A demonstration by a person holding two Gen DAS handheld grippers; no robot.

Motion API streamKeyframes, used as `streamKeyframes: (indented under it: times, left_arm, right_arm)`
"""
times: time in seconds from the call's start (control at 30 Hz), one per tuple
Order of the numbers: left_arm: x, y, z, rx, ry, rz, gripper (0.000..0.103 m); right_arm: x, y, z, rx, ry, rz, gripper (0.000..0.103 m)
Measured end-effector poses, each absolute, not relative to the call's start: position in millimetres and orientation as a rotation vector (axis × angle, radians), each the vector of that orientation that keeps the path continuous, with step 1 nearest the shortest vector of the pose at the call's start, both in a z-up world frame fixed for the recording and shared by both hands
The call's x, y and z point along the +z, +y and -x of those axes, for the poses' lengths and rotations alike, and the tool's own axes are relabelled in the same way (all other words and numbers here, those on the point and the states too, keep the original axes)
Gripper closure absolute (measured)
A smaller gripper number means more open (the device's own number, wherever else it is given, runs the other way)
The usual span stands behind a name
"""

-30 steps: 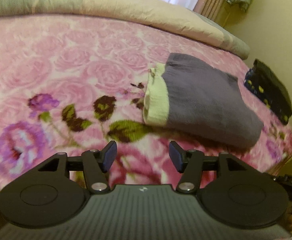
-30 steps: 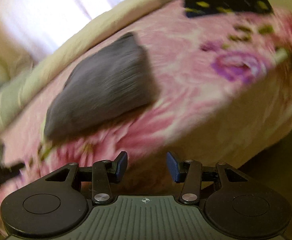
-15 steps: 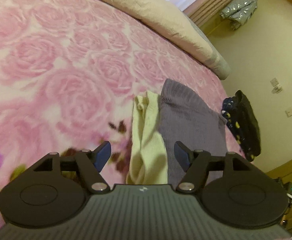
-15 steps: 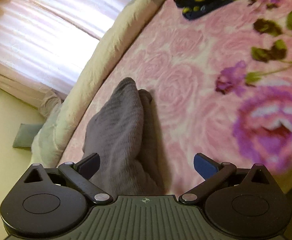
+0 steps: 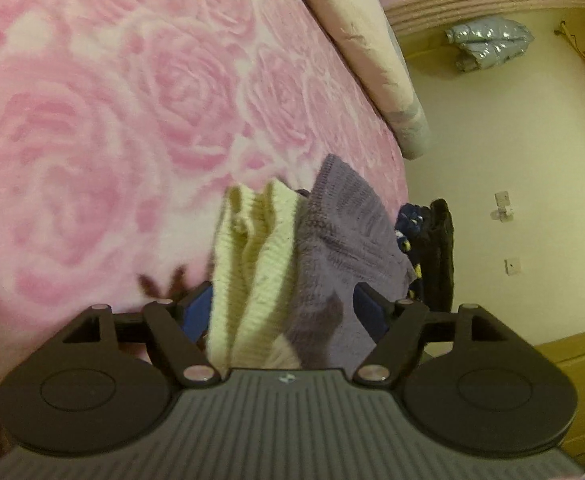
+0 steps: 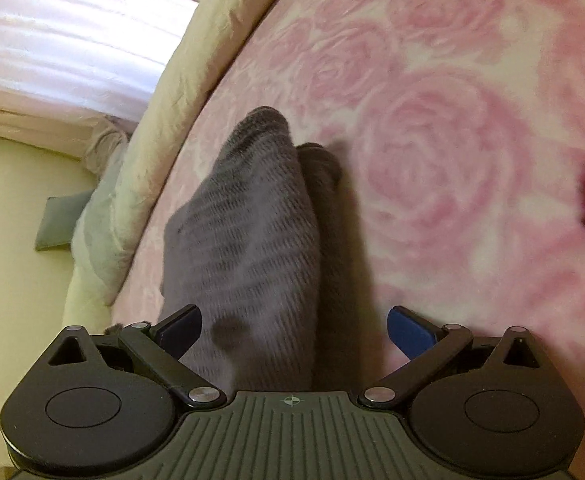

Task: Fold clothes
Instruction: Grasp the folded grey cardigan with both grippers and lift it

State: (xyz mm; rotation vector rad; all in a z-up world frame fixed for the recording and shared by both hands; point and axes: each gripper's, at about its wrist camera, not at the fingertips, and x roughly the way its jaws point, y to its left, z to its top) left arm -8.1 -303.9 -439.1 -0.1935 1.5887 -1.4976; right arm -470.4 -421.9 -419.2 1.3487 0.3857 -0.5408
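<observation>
A pink rose-patterned blanket point(image 5: 104, 128) covers the bed, with a cream quilt point(image 5: 356, 28) bunched along its far edge — the same quilt point(image 6: 180, 92) shows in the right wrist view under a bright white curtain point(image 6: 72, 28). On the pale yellow wall point(image 5: 500, 120) sit a small fitting point(image 5: 502, 206) and a switch plate point(image 5: 512, 267) — above them hangs a silvery padded jacket point(image 5: 488, 42).
</observation>
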Motion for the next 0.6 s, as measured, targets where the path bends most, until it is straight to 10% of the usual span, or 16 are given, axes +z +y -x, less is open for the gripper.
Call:
streamKeyframes:
  times: [0.6]
  left_arm:
    - [-435.0, -331.8, 35.6, -1.624, 1.609, 0.087, 0.073]
  right_arm:
    - [-467.6, -452.3, 454.2, -0.290, 0.229, -1.436, 0.062]
